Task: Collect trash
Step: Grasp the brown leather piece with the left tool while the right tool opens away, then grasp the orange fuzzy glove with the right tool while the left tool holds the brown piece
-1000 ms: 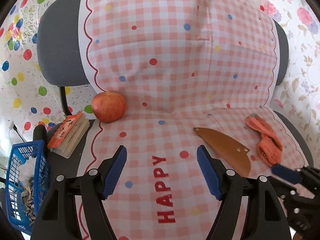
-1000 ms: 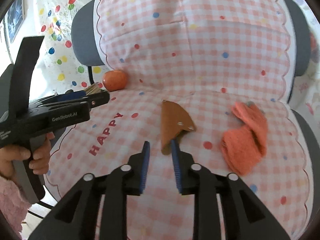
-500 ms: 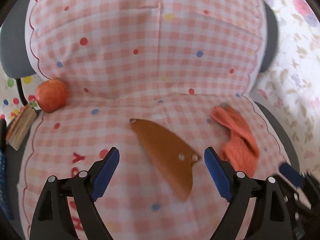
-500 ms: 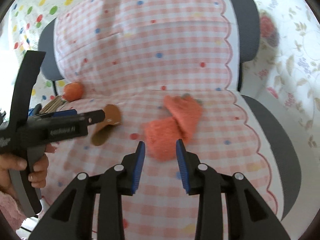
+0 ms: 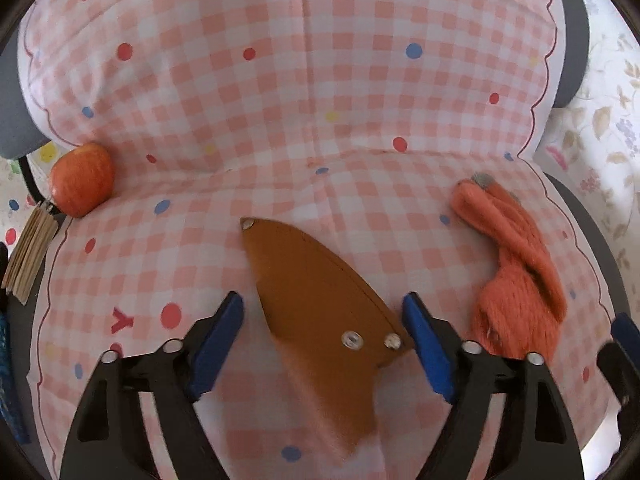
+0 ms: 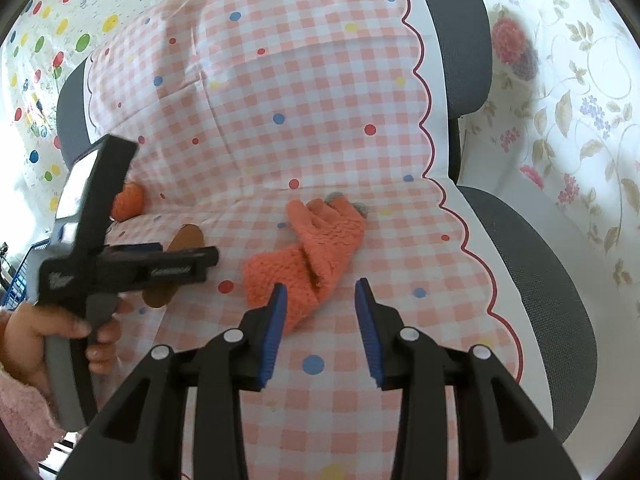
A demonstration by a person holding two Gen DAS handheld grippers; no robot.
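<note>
Left wrist view: my left gripper hovers over the checked cloth, jaws closing, not yet touching the brown leather piece between them. An orange glove lies to its right, an apple far left.

Right wrist view: my right gripper is spread, its jaws opening, the glove just ahead of its left finger, unpinched. A hand holds the left gripper to the left.
</note>
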